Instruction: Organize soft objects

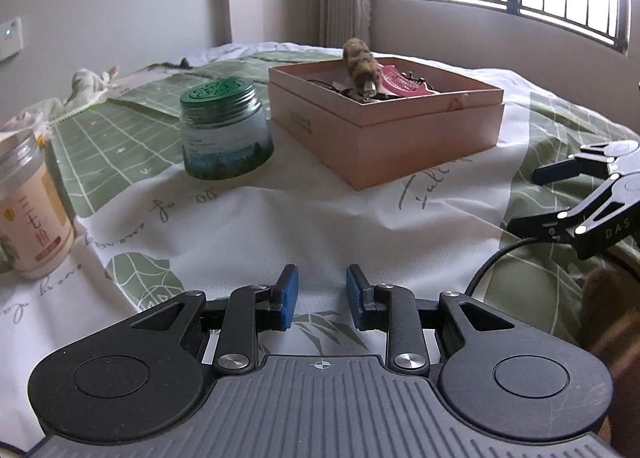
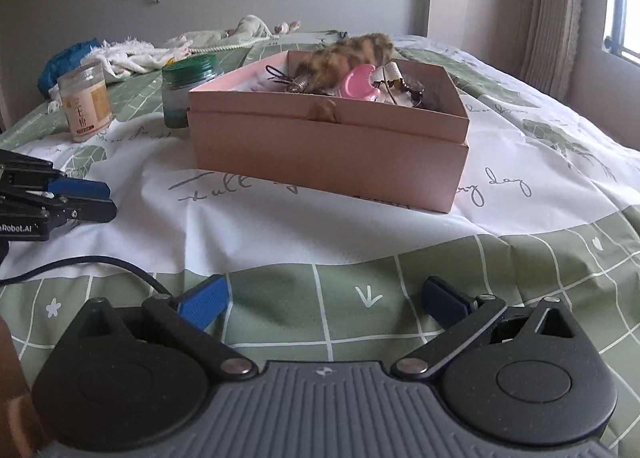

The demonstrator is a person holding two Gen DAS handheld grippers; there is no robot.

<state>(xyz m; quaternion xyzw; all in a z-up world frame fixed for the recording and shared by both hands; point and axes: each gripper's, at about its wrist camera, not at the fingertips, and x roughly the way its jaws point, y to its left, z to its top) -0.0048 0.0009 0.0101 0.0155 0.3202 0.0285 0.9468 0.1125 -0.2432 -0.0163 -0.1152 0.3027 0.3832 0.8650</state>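
Left wrist view: left gripper (image 1: 322, 294) is hovering low over the bedspread (image 1: 280, 218), blue pads parted with a modest gap, nothing between them. Pink box (image 1: 432, 138) is sitting ahead and slightly to the right, lid off, with a furry brown-orange soft toy (image 1: 360, 62) sticking up inside, beside a pink comb-like item (image 1: 400, 84) and dark cords. Green-lidded jar (image 1: 224, 126) is standing just left of the box; a beige-label jar (image 1: 32, 210) is at the far left. Right gripper (image 1: 568, 198) is showing at the right edge.

Right wrist view: right gripper (image 2: 324, 304) is spread wide, empty, over the green grid part of the cover. Box is straight ahead, well apart; the furry toy is lying across its back half. Rumpled cloths (image 2: 136, 54) are lying at the far end of the bed.

Step in hand, as I judge it: approach, nothing grasped. Next move likely calls for reaching forward over the box rim and closing on the furry toy, avoiding the cords.
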